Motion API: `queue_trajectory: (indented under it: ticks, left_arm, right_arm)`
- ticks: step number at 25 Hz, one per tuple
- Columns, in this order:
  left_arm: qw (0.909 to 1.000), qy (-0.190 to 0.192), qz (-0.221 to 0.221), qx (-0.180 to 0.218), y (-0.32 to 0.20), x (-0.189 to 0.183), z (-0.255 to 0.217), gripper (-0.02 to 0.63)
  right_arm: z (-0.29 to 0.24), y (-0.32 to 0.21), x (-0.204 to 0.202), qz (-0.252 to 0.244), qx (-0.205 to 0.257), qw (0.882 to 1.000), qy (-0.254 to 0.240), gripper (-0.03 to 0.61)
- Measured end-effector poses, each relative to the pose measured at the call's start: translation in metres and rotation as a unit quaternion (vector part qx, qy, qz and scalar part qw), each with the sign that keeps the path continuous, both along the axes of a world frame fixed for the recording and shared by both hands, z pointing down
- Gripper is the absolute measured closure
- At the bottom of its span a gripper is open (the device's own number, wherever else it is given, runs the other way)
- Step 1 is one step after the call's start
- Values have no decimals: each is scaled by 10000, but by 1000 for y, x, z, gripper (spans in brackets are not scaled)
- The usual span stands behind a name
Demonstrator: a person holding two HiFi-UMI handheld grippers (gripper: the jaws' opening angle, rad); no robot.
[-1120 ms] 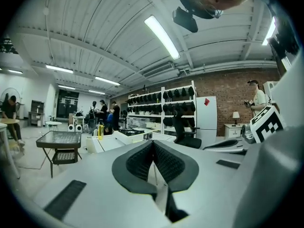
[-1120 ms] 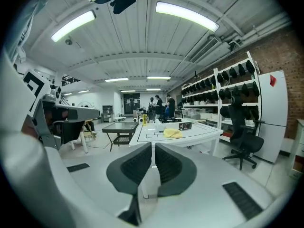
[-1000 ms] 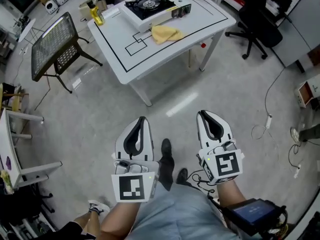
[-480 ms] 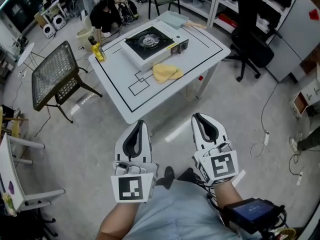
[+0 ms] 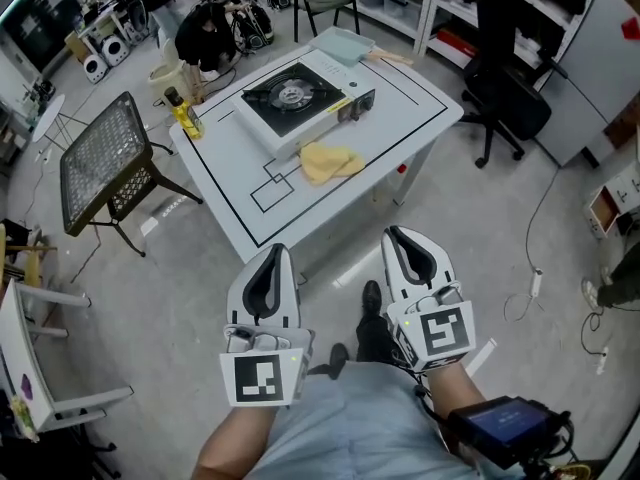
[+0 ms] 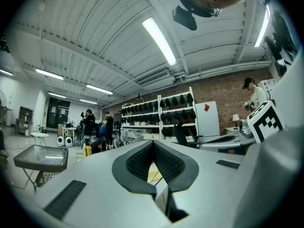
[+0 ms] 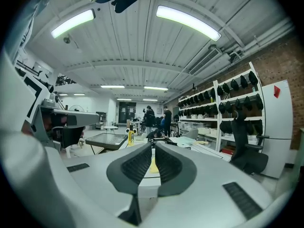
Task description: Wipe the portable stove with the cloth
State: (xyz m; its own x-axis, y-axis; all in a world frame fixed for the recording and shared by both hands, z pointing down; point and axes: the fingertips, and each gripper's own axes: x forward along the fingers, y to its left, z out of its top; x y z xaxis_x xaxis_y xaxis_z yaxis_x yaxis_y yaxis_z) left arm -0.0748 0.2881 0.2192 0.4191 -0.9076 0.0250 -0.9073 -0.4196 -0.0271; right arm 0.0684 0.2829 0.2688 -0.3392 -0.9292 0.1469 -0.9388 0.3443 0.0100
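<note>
**Two closed grippers held short of a table with stove and cloth**

The head view looks steeply down on a workshop floor. In the upper middle of the frame a white table (image 5: 232, 173) marked with black lines is seen. The stove (image 5: 297, 96) stands on its far half, with a black top and a round burner. The yellow cloth (image 5: 330, 161) lies crumpled on the table just below the stove, near the table's centre, and is touched by neither gripper. A yellow bottle (image 5: 183, 114) stands at the table's left corner, and a pale tray (image 5: 345, 43) lies at the far edge. A mesh rack (image 5: 100, 156) stands on the floor at the left, and a black office chair (image 5: 508, 80) at the upper right.

At the bottom of the frame the left gripper (image 5: 282, 251) and the right gripper (image 5: 393, 234) are held side by side above the floor, well apart from the table. Both are pointed toward it.

In the left gripper view the left gripper (image 6: 153, 142) is seen with its jaws pressed together at the tips and nothing pinched. A sliver of the cloth (image 6: 154, 175) shows far off through the gap below the tips.

In the right gripper view the right gripper (image 7: 152, 147) is likewise closed and empty, with the cloth (image 7: 153, 166) seen far behind.
</note>
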Motion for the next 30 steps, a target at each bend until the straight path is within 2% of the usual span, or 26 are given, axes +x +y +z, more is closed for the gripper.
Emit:
queue_trajectory:
  ticks: [8,12,16,18,23,27,30]
  left_arm:
    - [9977,-304,-166,-577,-96,53,45,596]
    - [9979,-312,-212,-534,-146,81,49,597]
    - [9980,-306,-345,-431,-187,103,32,597]
    - [9975,-304,-486,-422,-202,106,25,597]
    - [9958,-317,-853,-56,-235,104,-2,597]
    - [9934,-175,-1122,187,-249,92,-15,597]
    - [9914,-107,-1289,176,-259,78,-11,597]
  right_arm:
    - [53,-96,55,-77,-456,9985,-291,523]
    - [60,-153,76,-275,-513,9975,-400,523]
    - [47,-202,88,-541,-434,9966,-454,523]
    - [35,-221,90,-699,-352,9958,-466,523]
    - [12,-260,86,-1132,-86,9928,-385,523]
    - [5,-278,69,-1492,34,9883,-316,523]
    - [9,-288,52,-1791,0,9834,-282,522]
